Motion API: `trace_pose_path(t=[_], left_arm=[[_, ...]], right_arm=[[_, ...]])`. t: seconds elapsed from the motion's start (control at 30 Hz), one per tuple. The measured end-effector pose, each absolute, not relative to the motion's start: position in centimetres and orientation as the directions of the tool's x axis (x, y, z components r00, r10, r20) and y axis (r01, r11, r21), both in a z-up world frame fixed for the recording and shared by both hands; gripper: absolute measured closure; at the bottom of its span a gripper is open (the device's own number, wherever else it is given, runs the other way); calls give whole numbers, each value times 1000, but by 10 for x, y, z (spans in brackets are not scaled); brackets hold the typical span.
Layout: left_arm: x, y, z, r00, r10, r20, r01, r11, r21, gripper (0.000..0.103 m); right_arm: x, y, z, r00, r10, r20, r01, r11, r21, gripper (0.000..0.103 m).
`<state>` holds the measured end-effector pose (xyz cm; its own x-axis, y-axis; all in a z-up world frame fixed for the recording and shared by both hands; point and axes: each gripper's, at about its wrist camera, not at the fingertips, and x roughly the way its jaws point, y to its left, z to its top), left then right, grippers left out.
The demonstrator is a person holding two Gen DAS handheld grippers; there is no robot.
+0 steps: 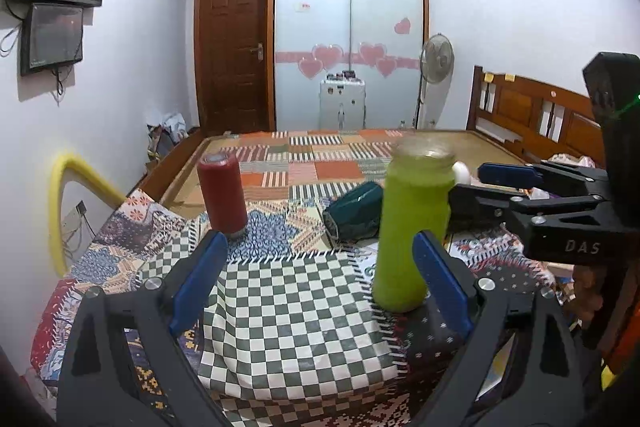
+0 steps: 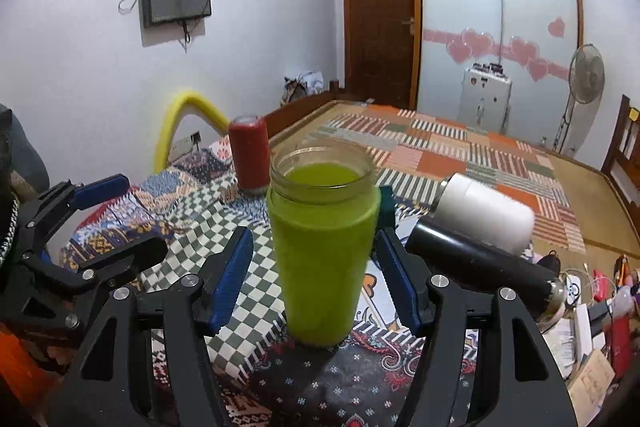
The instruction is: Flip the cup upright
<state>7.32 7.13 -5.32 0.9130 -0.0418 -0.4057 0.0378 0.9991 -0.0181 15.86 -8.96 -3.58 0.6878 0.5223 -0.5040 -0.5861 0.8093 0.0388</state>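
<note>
Patchwork cloth (image 2: 192,227): covers the work surface, bearing all items.
Right gripper (image 2: 314,275): jaws spread either side of the green cup, neither pad touching; apparently released.
Left gripper (image 1: 316,291): jaws spread, empty, cup just at its 2 o'clock.
Green cup (image 2: 322,259): stands upright, mouth up, centre of cloth; flip looks complete.
Black bottle (image 2: 480,263) and white bottle (image 2: 484,211): lying at 3 o'clock.
Red cup (image 2: 249,155): mouth down, 11 o'clock.

Counted: five cups – green (image 2: 322,251), red (image 2: 249,153), white (image 2: 484,209), black (image 2: 480,267), teal (image 1: 354,213); two hand-held grippers – left (image 1: 320,279), right (image 2: 316,279).
</note>
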Motion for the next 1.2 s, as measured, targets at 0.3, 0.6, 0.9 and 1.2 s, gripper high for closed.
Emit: trace_pose_path(t=[0.3,0.6,0.9,1.2], left_arm=[[15,47,-7,966,-16,-258,12,1000,-15,8],[-49,20,25,992,16,-126,-16,1000,2,8],[-82,10,33,996,29,-87,-30,999,-10,2],[-92,5,32,995,27,-94,-28,1000,-6,0]], right_arm=[[102,-124,8,790,516,-331,-529,847,58,42],[38,-146,34,862,479,-166,-477,877,57,24],[11,-154,35,897,431,-96,-425,902,79,0],[-4,-158,31,908,409,-87,-404,912,69,0]])
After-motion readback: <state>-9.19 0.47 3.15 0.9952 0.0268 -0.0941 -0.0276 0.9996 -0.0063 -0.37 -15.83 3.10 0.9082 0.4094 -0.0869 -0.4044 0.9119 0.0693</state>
